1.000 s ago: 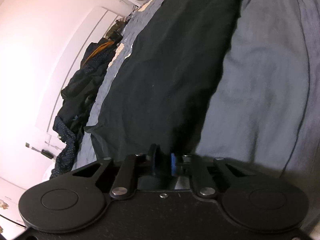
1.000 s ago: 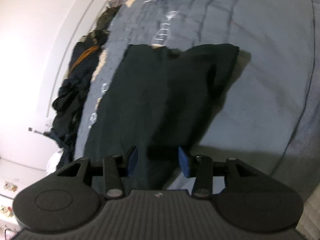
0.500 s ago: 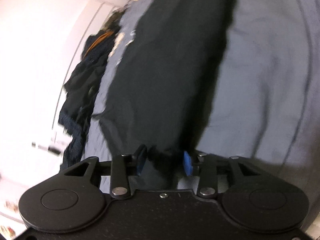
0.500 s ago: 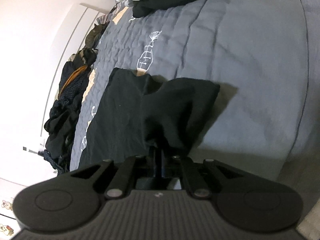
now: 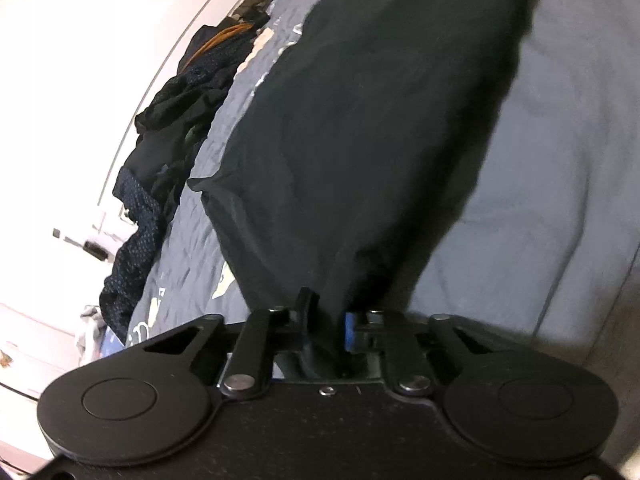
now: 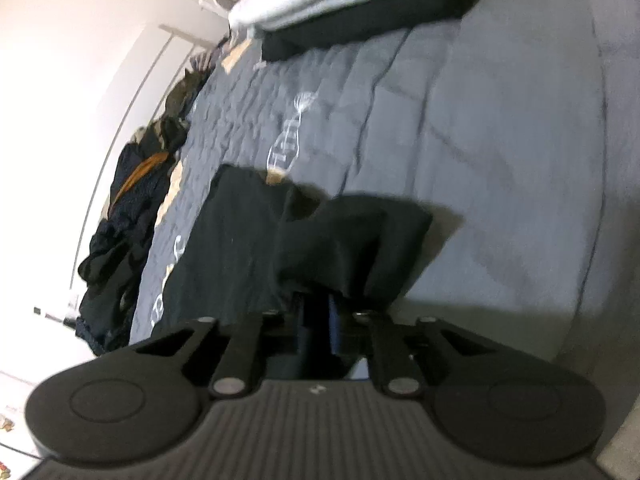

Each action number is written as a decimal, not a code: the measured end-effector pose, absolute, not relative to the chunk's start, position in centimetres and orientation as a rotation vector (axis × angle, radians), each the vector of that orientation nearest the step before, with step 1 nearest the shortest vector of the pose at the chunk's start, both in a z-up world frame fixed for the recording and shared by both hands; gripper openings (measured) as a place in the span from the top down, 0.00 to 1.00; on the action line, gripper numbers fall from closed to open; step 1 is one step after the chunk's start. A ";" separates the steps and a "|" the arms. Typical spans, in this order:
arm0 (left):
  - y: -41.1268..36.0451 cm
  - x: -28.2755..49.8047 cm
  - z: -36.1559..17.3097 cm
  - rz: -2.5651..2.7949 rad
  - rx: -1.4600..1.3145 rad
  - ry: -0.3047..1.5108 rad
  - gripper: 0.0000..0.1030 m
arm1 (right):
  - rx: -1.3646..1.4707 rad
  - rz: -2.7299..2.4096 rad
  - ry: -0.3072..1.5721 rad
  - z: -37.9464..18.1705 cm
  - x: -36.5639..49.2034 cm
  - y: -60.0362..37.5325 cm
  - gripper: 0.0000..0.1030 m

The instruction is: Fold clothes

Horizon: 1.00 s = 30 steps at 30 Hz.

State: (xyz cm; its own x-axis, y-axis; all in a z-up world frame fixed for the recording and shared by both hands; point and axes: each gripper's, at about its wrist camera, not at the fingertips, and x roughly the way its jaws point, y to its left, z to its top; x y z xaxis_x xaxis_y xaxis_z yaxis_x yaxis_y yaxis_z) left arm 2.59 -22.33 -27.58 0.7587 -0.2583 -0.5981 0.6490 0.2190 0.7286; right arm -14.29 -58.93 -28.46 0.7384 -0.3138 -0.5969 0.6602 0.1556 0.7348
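Where the black garment (image 5: 360, 128) bunches into your left gripper (image 5: 328, 320) and right gripper (image 6: 320, 320), the pinched hems are hidden, yet both sets of jaws clamp its cloth, the left having just closed further. It lies partly lifted on the grey quilted bedspread (image 6: 500, 140), beside a pile of dark clothes (image 5: 160, 168) along the white wall (image 5: 80, 60). White stitched lettering (image 6: 288, 144) on the bedspread is unreadable.

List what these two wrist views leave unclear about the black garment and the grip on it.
- Left wrist view: the black cloth garment runs off the top edge; its type is unclear.
- Left tongs: bunched fabric hides the pad contact.
- Right wrist view: draped cloth covers the right tongs tips.
- Dark clothes heap beside the grey quilt: blurred, pieces indistinguishable.
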 end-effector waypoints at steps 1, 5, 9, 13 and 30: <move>-22.1 2.5 -27.1 -0.656 1.185 0.383 0.87 | 1.228 -0.714 0.327 -28.3 -14.4 -59.0 0.99; -21.4 2.2 -26.0 -0.669 1.144 0.382 0.87 | 1.217 -0.712 0.297 -27.6 -14.7 -59.1 1.00; -20.8 1.5 -25.4 -0.673 1.130 0.398 0.89 | 1.236 -0.696 0.286 -26.7 -15.8 -59.2 1.00; -20.5 0.5 -24.6 -0.671 1.126 0.401 0.89 | 1.196 -0.665 0.311 -25.3 -16.7 -59.0 1.00; -18.3 -2.3 -23.2 -0.461 1.008 0.393 0.46 | 0.968 -0.758 0.396 -22.9 -18.8 -59.5 0.96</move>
State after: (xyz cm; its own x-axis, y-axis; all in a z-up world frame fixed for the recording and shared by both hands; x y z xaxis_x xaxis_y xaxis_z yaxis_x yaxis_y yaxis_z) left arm -2.28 -18.26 -23.23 0.8367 -0.1853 -0.5154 0.5381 0.4530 0.7108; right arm -18.83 -59.53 -22.92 0.6824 -0.3977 -0.6133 0.7305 0.3436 0.5901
